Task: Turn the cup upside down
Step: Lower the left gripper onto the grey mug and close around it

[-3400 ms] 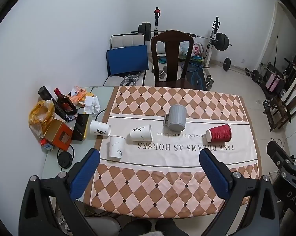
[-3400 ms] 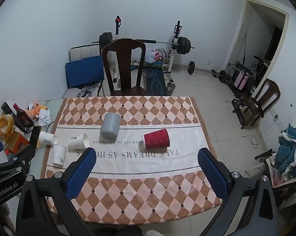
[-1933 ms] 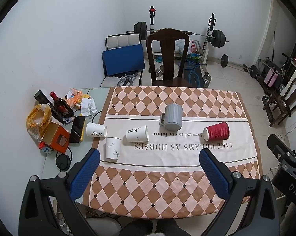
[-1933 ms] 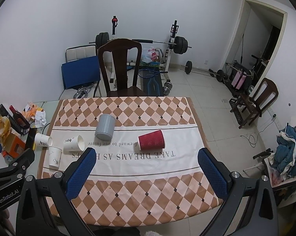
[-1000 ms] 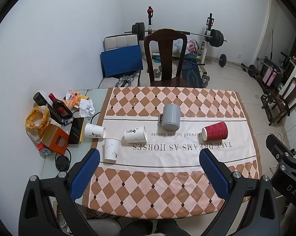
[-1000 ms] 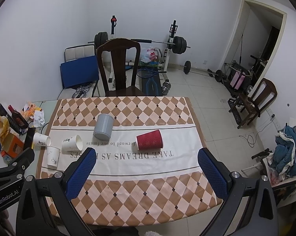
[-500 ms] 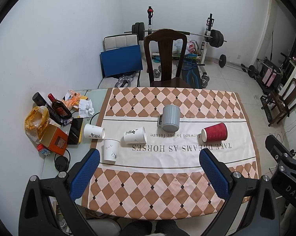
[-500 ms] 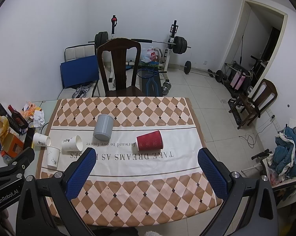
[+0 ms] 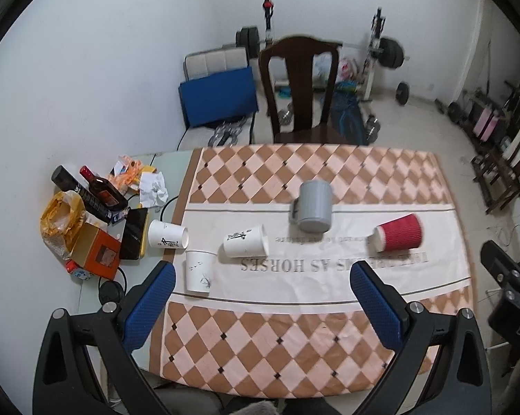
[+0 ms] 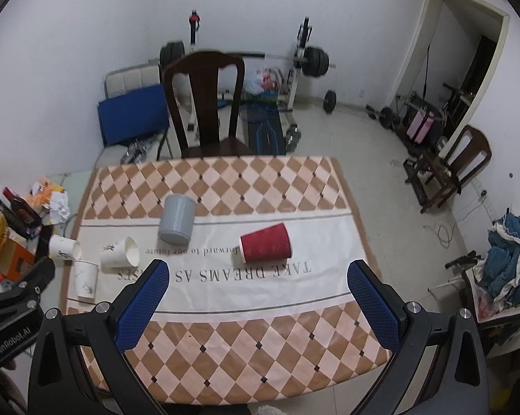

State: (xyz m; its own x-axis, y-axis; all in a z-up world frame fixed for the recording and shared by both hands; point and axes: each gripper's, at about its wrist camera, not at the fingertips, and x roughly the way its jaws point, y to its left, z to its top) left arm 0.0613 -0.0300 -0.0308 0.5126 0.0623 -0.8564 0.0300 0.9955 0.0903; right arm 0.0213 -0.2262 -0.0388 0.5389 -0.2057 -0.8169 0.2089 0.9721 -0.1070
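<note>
A red ribbed paper cup (image 9: pixel 399 232) (image 10: pixel 266 243) lies on its side on the white band of the tablecloth. A grey mug (image 9: pixel 313 205) (image 10: pixel 176 219) stands mouth down beside it. Two white paper cups (image 9: pixel 246 241) (image 9: pixel 167 235) lie on their sides at the left, and a third white cup (image 9: pixel 199 271) stands mouth down in front of them. My left gripper (image 9: pixel 260 297) is open and empty, high above the table's near edge. My right gripper (image 10: pixel 258 294) is open and empty too, well short of the red cup.
Bottles (image 9: pixel 99 186), an orange box (image 9: pixel 95 254), a yellow bag and crumpled paper crowd the table's left end. A dark wooden chair (image 9: pixel 299 86) stands at the far side. Weights and a barbell rack (image 10: pixel 301 58) stand behind, and another chair (image 10: pixel 456 166) at the right.
Both grippers have drifted a little; the table sits slightly lower in view than 0.5 s ago. The cups and mug have not moved. Both grippers stay open.
</note>
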